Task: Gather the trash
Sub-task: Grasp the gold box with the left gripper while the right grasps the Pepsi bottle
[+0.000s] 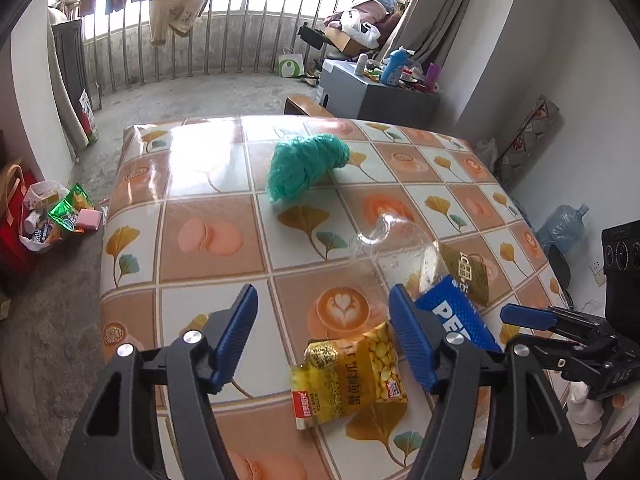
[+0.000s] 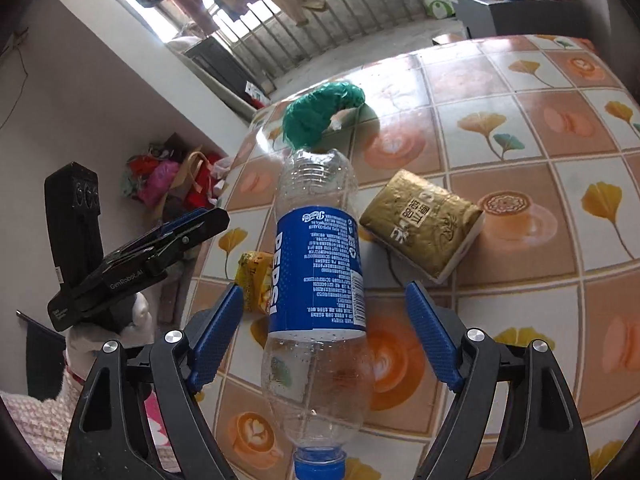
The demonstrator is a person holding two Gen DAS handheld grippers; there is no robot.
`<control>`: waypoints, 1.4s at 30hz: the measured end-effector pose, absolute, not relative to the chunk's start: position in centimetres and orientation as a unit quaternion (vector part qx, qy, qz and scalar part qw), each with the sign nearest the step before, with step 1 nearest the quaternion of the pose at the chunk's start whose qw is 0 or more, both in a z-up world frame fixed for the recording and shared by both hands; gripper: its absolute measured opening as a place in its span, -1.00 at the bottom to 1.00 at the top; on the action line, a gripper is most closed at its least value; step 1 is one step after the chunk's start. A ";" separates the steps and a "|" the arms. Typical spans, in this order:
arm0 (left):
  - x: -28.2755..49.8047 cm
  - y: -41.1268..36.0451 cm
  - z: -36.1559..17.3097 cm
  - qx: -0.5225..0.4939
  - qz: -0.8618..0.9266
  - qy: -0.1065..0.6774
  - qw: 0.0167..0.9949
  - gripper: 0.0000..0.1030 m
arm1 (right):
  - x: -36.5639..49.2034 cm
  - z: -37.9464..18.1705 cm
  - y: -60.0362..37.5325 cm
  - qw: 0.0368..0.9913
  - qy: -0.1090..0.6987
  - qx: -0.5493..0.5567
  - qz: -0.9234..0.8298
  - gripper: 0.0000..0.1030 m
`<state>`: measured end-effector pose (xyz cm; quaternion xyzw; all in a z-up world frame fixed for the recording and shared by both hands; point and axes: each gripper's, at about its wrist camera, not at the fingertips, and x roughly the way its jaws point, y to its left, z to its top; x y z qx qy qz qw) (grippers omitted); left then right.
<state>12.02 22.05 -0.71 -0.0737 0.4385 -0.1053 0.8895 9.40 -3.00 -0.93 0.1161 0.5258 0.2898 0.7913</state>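
Note:
An empty clear Pepsi bottle (image 2: 316,280) with a blue label lies on the patterned table (image 2: 520,152), its blue cap toward the camera. My right gripper (image 2: 326,320) is open, its fingers on either side of the bottle and apart from it. A gold packet (image 2: 424,220) lies just right of the bottle, a yellow snack packet (image 2: 254,280) left of it, a crumpled green bag (image 2: 320,116) beyond. My left gripper (image 1: 324,324) is open above the yellow snack packet (image 1: 348,380). The bottle (image 1: 424,276), green bag (image 1: 304,164) and right gripper (image 1: 560,332) show there too.
The table's left edge (image 1: 108,248) drops to a concrete floor with a pile of bagged trash (image 1: 52,216). A grey cabinet (image 1: 372,92) with bottles stands beyond the table. A water jug (image 1: 560,228) and black speaker (image 1: 622,256) stand at the right.

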 end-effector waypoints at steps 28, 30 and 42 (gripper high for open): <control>15.2 14.5 -1.2 -0.097 -0.247 0.463 0.846 -0.19 | 12.6 0.3 -14.2 0.835 0.512 0.113 0.168 0.09; 15.8 13.7 -1.7 -0.116 -0.263 0.478 0.830 -0.19 | 13.4 -0.8 -14.7 0.823 0.531 0.108 0.172 0.09; 18.9 13.6 -4.4 -0.202 -0.208 0.534 0.795 -0.19 | 11.2 -3.2 -10.8 0.767 0.587 0.081 0.246 0.09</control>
